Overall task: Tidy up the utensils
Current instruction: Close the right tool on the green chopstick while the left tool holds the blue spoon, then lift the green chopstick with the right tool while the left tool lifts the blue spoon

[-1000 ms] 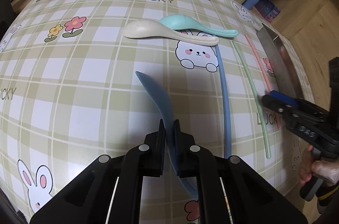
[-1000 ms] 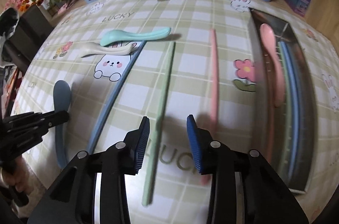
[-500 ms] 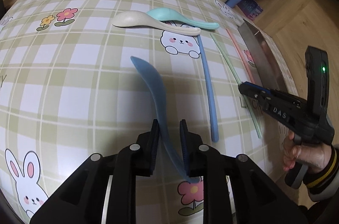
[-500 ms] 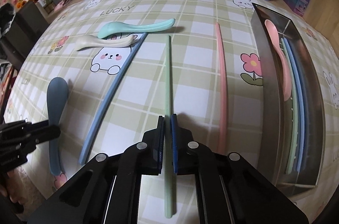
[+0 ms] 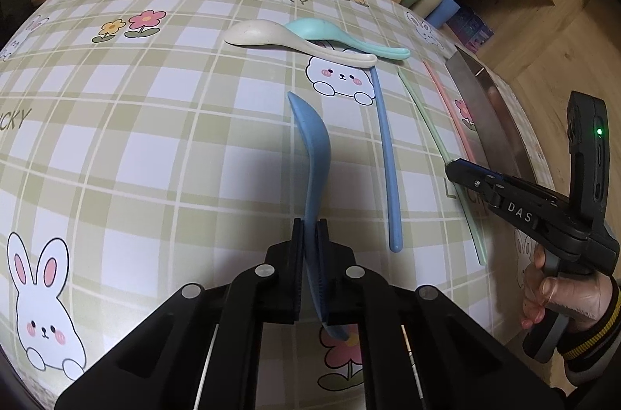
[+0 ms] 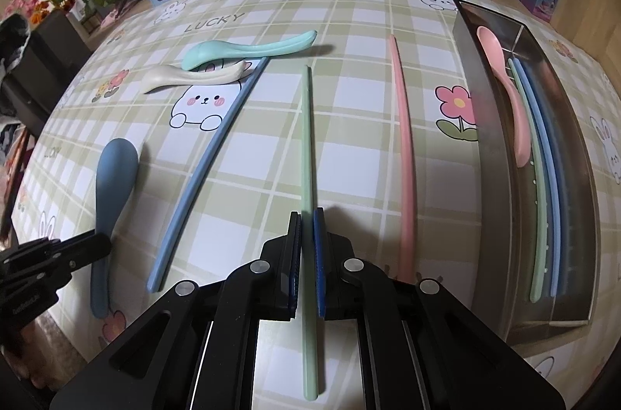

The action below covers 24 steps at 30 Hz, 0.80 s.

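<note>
Checked green-and-white tablecloth [image 6: 349,154] printed with rabbits, flowers and the word LUCKY covers the table. Along its right edge lies a long metal tray [image 6: 475,107] holding a pink spoon [image 6: 504,84] and green and blue chopsticks. Just left of the tray lies a pink chopstick [image 6: 403,146]. Further left, the right gripper [image 6: 306,235] pinches a green chopstick [image 6: 306,138] between closed fingers. Beyond that lies a blue chopstick [image 6: 209,177], its far end touching a cream spoon [image 6: 186,78] and a mint spoon [image 6: 248,49]. Farthest from the tray, the left gripper [image 5: 310,239], having just closed, clamps the handle of a dark blue spoon [image 5: 312,142].
</note>
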Available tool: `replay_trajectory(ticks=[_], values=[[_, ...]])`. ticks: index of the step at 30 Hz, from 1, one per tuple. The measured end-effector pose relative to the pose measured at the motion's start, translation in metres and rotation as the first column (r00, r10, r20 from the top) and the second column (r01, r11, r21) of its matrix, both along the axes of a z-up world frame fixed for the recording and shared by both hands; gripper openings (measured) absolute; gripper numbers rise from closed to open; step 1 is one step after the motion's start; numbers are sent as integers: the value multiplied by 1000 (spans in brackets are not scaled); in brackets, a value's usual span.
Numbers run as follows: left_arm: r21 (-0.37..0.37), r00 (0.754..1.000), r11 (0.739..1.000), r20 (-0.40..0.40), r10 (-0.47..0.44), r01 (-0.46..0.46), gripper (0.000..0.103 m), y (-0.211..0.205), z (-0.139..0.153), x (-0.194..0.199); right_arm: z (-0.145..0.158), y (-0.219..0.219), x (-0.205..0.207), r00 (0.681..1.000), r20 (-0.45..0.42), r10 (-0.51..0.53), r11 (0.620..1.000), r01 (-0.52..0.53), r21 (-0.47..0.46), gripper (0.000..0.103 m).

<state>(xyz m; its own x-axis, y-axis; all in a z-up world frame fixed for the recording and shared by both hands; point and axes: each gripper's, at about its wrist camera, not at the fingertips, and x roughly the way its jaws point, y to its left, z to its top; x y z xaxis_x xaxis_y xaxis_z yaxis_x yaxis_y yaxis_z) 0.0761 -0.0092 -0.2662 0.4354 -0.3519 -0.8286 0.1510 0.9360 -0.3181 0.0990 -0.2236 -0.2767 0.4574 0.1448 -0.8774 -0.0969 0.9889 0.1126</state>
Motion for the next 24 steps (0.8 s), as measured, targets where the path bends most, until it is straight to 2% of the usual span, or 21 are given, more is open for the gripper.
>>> replay_trajectory(ticks=[7, 14, 17, 24], values=[[32, 1000, 999, 27, 11, -11, 7, -3, 0, -5, 0, 6, -3, 999, 21, 28, 999, -27, -44, 6], [6, 999, 999, 26, 37, -37, 7, 1, -2, -5, 0, 8, -6, 998, 38, 44, 997, -41, -67, 6], [9, 998, 999, 31, 51, -51, 7, 4, -1, -7, 0, 5, -7, 999, 31, 45, 998, -43, -48, 6], [18, 994, 994, 35, 103, -104, 6, 19, 1, -8, 1, -13, -12, 999, 5, -33, 997, 33, 73, 6]])
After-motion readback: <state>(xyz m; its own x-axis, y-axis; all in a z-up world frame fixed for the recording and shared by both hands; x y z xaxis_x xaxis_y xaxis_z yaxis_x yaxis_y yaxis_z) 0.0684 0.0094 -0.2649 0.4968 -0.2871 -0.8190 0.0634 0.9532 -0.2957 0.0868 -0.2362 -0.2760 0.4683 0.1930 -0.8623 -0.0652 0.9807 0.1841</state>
